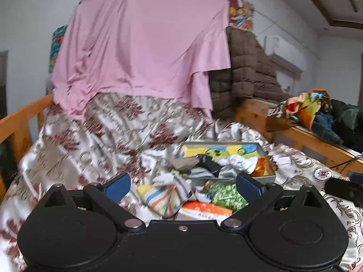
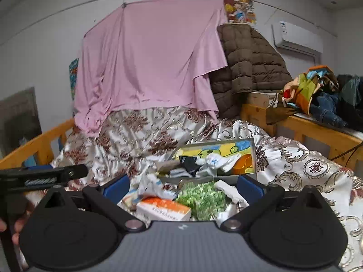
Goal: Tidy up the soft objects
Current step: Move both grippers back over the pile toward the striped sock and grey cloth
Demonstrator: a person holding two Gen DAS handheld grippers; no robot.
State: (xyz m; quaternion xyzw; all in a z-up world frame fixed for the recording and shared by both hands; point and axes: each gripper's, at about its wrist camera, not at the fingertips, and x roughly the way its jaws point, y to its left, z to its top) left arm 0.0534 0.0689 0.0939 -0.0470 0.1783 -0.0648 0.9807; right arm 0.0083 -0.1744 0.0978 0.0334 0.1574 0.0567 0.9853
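The task looks only partly done. Several soft pieces, among them a white sock (image 2: 223,162) and dark ones, lie in the shallow box (image 2: 253,158) on the bed (image 2: 295,158), while a striped cloth bundle (image 1: 166,195) lies outside, just in front of it, beside a green packet (image 2: 202,198) and an orange-white carton (image 2: 164,209). The left gripper (image 1: 182,184) and the right gripper (image 2: 183,187) are both spread wide, grasping nothing. The carton bears printing, too blurred to read.
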